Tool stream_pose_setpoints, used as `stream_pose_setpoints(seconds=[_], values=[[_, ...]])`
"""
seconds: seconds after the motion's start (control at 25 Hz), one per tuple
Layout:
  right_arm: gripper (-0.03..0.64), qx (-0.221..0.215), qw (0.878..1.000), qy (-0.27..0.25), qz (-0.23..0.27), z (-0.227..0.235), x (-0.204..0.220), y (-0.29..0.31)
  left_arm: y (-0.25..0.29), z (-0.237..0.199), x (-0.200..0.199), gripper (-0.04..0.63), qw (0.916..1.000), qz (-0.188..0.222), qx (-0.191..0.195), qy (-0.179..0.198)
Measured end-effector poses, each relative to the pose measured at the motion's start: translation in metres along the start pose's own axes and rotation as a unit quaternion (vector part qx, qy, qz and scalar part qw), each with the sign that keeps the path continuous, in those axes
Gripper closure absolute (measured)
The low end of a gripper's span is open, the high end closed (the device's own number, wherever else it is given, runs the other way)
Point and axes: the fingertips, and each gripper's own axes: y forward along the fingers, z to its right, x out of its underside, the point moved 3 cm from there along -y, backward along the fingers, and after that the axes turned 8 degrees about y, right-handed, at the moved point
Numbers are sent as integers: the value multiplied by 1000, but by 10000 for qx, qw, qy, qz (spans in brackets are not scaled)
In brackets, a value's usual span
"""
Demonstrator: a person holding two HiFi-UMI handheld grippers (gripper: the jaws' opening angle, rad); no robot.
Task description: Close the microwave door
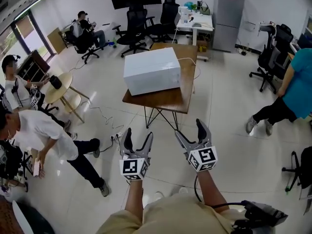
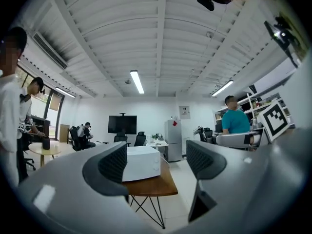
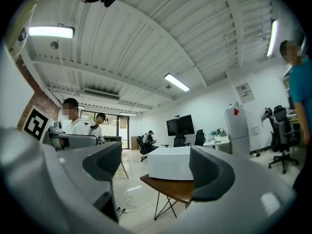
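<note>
A white microwave (image 1: 152, 70) stands on a small wooden table (image 1: 170, 99) with thin black legs, some way ahead of me. No door shows swung out from it in any view. In the left gripper view the microwave (image 2: 141, 163) shows its front with knobs at the right side. The right gripper view has the microwave (image 3: 170, 168) from a corner. My left gripper (image 1: 138, 134) and right gripper (image 1: 189, 128) are side by side in the air, short of the table. Both are open and hold nothing.
A person (image 1: 44, 135) bends over at the left and a person in a teal shirt (image 1: 297, 87) stands at the right. A round side table (image 1: 61, 89), office chairs (image 1: 134, 33), a fridge (image 1: 229, 16) and a floor cable with a power strip (image 1: 117, 136) surround the table.
</note>
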Motion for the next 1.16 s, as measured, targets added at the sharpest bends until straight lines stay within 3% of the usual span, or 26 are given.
stream_pose_setpoints(seconds=[0.2, 0.4, 1.16], values=[[193, 97, 9997, -142, -171, -33, 5, -5, -31, -17, -8, 216, 9999, 80, -53, 105], [196, 15, 9996, -240, -158, -67, 10, 6, -53, -44, 0, 261, 9996, 132, -233, 117], [201, -109, 9991, -409, 34, -98, -11, 6, -81, -54, -11, 259, 9995, 187, -247, 67]])
